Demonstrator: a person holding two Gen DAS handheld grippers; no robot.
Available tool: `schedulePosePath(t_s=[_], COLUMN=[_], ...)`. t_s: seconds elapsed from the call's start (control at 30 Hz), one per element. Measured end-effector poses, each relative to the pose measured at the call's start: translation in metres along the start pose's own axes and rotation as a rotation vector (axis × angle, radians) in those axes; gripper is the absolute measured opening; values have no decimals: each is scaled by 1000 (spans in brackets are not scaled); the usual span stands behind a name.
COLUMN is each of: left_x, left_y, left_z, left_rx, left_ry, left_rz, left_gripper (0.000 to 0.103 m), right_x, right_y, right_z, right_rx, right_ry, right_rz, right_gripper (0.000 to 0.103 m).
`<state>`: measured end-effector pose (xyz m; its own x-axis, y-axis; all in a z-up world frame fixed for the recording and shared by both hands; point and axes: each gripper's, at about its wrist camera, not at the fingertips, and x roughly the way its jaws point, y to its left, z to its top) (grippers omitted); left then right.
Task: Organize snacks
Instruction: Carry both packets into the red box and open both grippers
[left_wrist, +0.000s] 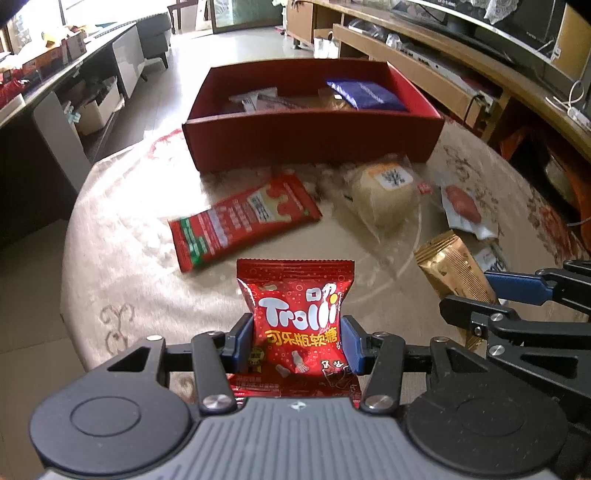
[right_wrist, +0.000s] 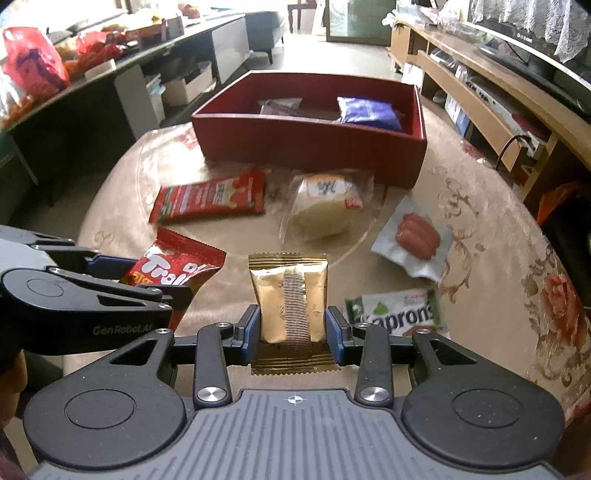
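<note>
snacks, item one: red glossy trolli gummy pouch (left_wrist: 301, 321), upright between the blue pads of my left gripper (left_wrist: 298, 341), which is clamped on its lower half, raised above the near edge of the round table with the beige floral cloth (left_wrist: 122, 236).

item two: gold foil sachet with a ribbed centre seam (right_wrist: 290, 295), upright in my right gripper (right_wrist: 292, 328), jaws pressed tight against both its sides, also above the near edge of the table. the two grippers sit just beside each other, mine on the left to the left.

item three: long red flat packet with white print (left_wrist: 242, 223), lying on the table between the near edge and the box, slightly blurred.

item four: pale round bun in a clear wrapper with an orange label (right_wrist: 325, 206), lying just in front of the box, beside the red packet.

item five: clear vacuum pack of reddish sausages (right_wrist: 415, 236), flat toward the right edge of the table.

item six: white and green crinkled packet (right_wrist: 397, 314), flat at the near right, partly hidden behind my right fingers.

container: dark red rectangular cardboard box with open top (right_wrist: 310, 142), at the far edge of the table. inside it, a blue glossy pouch (right_wrist: 367, 110) at the right end and a greyish translucent wrapper (right_wrist: 279, 107) toward the left; further contents too dim to tell.
</note>
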<state>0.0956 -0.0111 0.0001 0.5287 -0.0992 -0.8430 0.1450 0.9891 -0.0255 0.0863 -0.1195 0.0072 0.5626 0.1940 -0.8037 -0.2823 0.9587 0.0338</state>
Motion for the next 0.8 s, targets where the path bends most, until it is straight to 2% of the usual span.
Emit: schedulePosePath(t_s=[0.8], left_x=[20], left_y=[9], left_z=[101], left_rx=[-74], left_ry=[-97], left_rz=[-2], left_gripper=[50], right_x=[15], right_y=[-31], right_z=[84], right_rx=[63], right_ry=[-130], right_rz=[-4], right_gripper=[45])
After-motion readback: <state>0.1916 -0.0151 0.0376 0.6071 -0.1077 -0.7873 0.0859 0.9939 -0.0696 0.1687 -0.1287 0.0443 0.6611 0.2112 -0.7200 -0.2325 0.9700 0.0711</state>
